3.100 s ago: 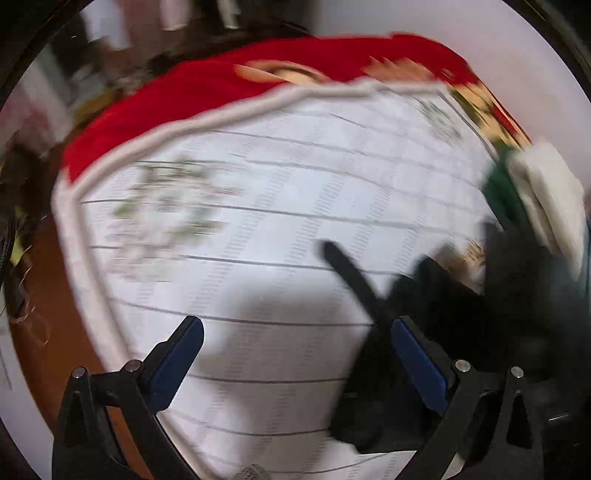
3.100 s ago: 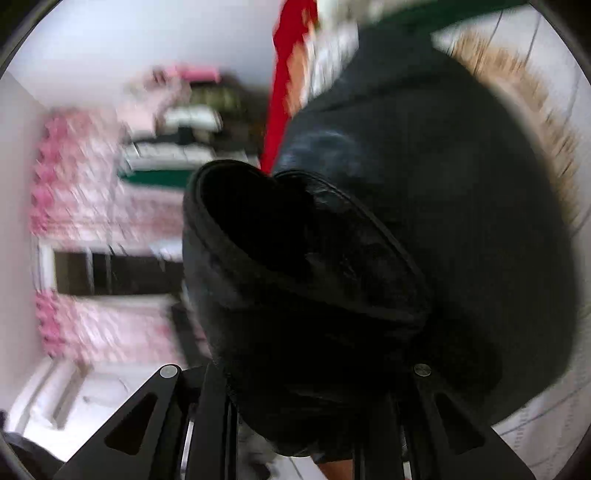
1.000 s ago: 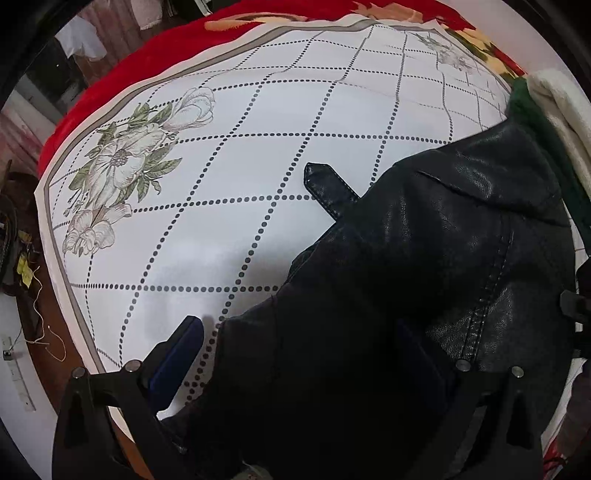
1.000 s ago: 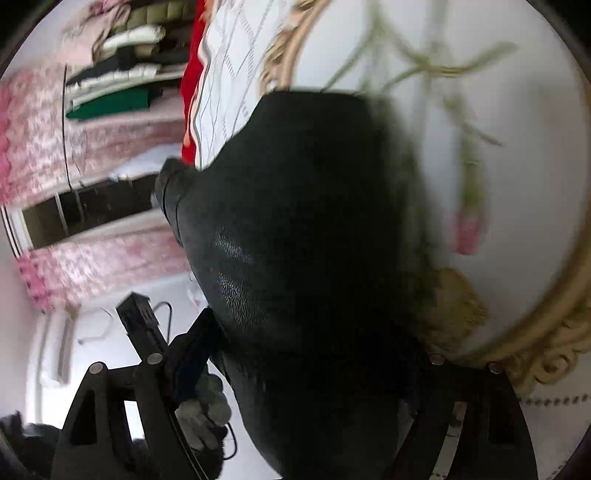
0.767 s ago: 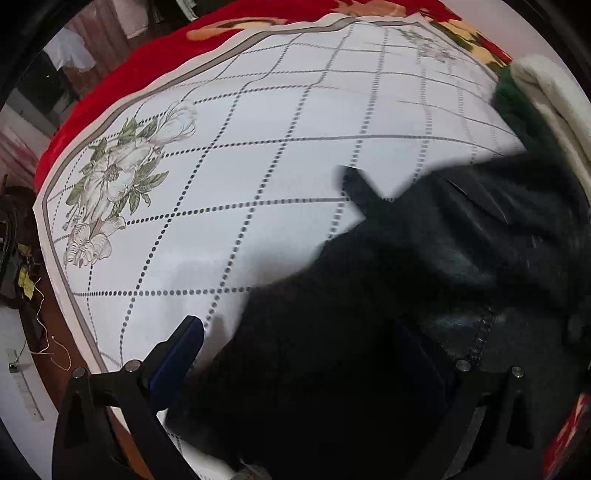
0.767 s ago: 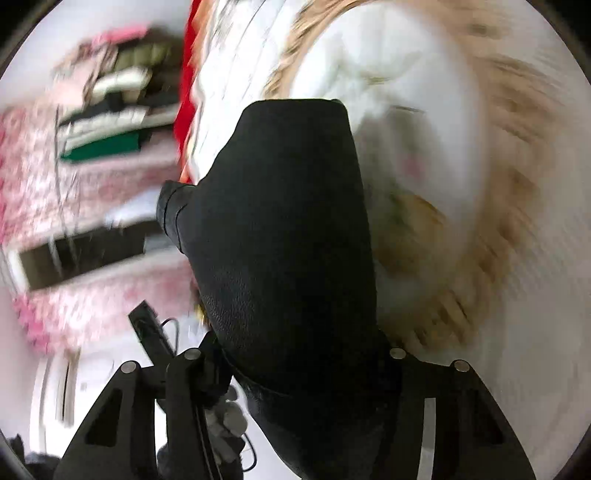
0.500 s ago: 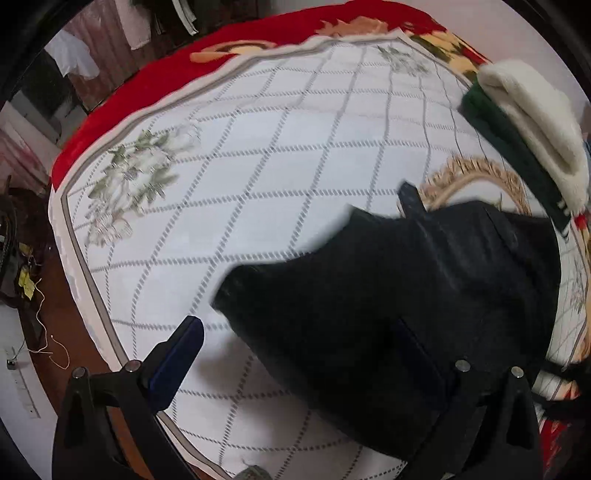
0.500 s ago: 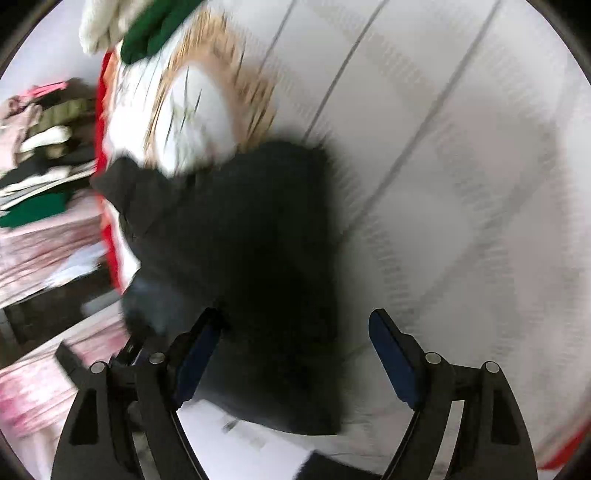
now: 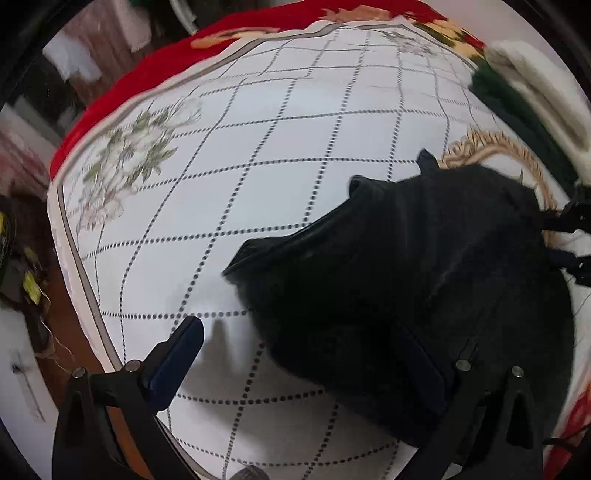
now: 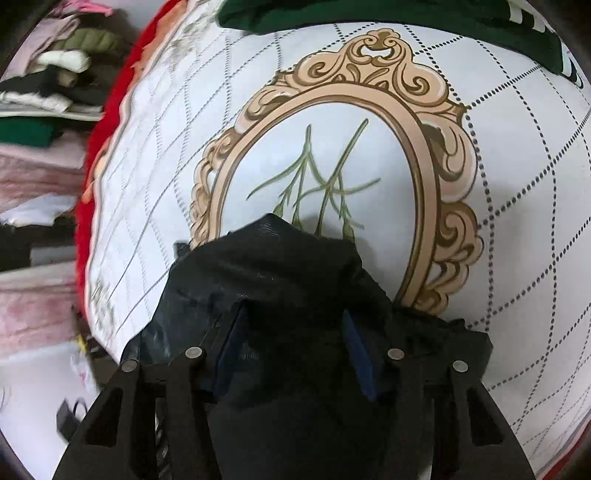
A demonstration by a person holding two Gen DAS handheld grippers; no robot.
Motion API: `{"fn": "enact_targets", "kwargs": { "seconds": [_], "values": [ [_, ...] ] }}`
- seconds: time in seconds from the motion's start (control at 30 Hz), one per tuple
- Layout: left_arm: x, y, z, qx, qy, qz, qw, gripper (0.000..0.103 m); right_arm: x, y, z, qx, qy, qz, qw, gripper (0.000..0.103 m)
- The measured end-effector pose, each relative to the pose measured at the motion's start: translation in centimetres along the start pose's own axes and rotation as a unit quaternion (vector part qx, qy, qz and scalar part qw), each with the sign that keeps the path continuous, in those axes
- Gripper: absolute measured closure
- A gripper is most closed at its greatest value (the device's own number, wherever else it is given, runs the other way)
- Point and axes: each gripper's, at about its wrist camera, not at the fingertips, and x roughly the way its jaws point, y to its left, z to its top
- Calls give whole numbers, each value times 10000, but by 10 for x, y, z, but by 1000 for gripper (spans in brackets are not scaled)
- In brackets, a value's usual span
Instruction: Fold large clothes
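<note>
A black leather jacket lies bunched on the white quilted bedspread, at the right of the left wrist view. My left gripper is open above the bedspread; its right finger overlaps the jacket's near edge. The other gripper shows at the right edge. In the right wrist view the jacket fills the bottom centre, over the gold oval frame print. My right gripper has its jaws part way apart with jacket fabric between them; whether they clamp it is unclear.
A folded green and cream garment lies at the bedspread's far right; it also shows in the right wrist view. A red blanket edges the bed. Stacked clothes stand on shelves at the left. Wooden floor lies beyond the bed's left edge.
The jacket has been lowered from the air onto the bedspread and now lies bunched. The right gripper turned to face the bed and has jacket fabric between its jaws.
</note>
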Motion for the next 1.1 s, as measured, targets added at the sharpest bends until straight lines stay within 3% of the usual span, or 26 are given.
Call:
{"fn": "enact_targets", "kwargs": {
  "seconds": [0.07,0.17,0.23,0.33,0.43,0.5,0.53,0.57,0.6,0.7,0.73,0.8,0.87,0.9,0.97,1.0,1.1],
  "values": [
    [-16,16,-1,-346,11,-17,9994,0,-13,10,-2,-96,66,63,9999,33],
    [-39,51,-12,-1218,44,-470,9914,0,-44,13,-11,-126,-25,462,9989,30],
    [-42,71,-25,-1893,230,-909,9774,0,-63,6,-16,-176,-108,578,9981,30],
    [-16,68,-33,-2624,587,-1615,9495,0,-83,-6,-17,-206,-286,475,9982,30],
    [8,58,-23,-2976,722,-1958,9316,0,-94,-26,-22,-18,-365,414,9985,30],
    [13,53,-18,-2987,554,-1788,9358,1,-93,-39,-24,242,-384,505,9977,30],
    [12,51,-11,-2924,317,-1680,9409,16,-88,-44,-26,331,-393,534,9973,30],
    [8,53,-7,-2823,204,-1607,9456,41,-87,-51,-31,453,-392,570,9966,30],
    [8,51,-3,-2646,187,-1552,9516,44,-83,-59,-34,573,-380,603,9958,30],
    [12,49,-1,-2337,210,-1538,9598,42,-73,-86,-53,891,-259,892,9917,29],
    [14,50,1,-2245,219,-1559,9617,41,-64,-99,-61,983,-146,1084,9891,24],
    [18,52,2,-2166,236,-1668,9616,40,-44,-118,-75,1109,61,1390,9840,21],
    [18,54,2,-2076,247,-1681,9634,40,-5,-139,-91,1245,467,2091,9688,21],
    [18,51,4,-2011,222,-1670,9650,40,11,-145,-96,1298,550,2532,9571,16],
    [20,46,9,-1902,194,-1625,9680,40,31,-148,-97,1293,466,3176,9382,11],
    [22,42,12,-1856,168,-1628,9689,40,35,-145,-93,1235,428,3349,9331,6],
    [21,43,9,-1767,123,-1629,9706,40,43,-119,-80,945,637,3811,9175,3]
  ]
}}
